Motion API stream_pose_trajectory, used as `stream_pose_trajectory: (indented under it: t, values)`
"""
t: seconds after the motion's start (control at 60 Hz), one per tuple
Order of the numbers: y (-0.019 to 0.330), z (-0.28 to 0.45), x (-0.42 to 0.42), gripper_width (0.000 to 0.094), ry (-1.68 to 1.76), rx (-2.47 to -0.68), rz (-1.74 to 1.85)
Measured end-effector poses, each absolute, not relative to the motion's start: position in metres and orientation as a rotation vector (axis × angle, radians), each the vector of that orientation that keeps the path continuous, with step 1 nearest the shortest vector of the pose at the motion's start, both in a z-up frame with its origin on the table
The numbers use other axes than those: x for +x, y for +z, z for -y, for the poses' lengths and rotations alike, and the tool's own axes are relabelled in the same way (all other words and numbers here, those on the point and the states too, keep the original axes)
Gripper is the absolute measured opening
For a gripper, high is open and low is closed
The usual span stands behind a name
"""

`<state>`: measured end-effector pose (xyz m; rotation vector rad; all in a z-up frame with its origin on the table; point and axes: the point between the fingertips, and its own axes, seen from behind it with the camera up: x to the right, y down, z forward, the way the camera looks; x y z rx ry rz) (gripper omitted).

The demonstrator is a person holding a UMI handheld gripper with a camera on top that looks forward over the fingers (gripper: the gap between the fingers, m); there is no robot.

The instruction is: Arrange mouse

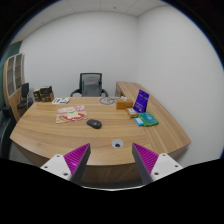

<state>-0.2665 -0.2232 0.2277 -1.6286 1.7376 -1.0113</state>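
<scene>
While the gripper (112,162) hovers with its fingers spread and nothing between them, the mouse (94,123) lies on the wooden desk (50,135), well beyond them. A laptop (141,100) stands to its right.

Single gripper-mounted wide-angle view, raised above the near desk edge.
It faces forward and slightly down across the curved wooden desk (60,135) toward the far black office chair (90,84); white walls behind.

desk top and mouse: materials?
Desk: looks like wood-grain laminate or veneer, light brown with faint streaks and a soft sheen. Mouse: probably dark plastic, matte; too small to tell more. The gripper hangs open, well short of the mouse.
</scene>
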Motion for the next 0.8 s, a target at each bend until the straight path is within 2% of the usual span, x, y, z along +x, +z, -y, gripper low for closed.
stream_pose_trajectory:
  t: [0.433, 0.8]
  values:
    - [0.202, 0.218, -0.244, 0.0868, -0.979, -1.614, -1.71]
    - [0.156, 0.188, -0.184, 0.0865, -0.939, -1.602, -1.633]
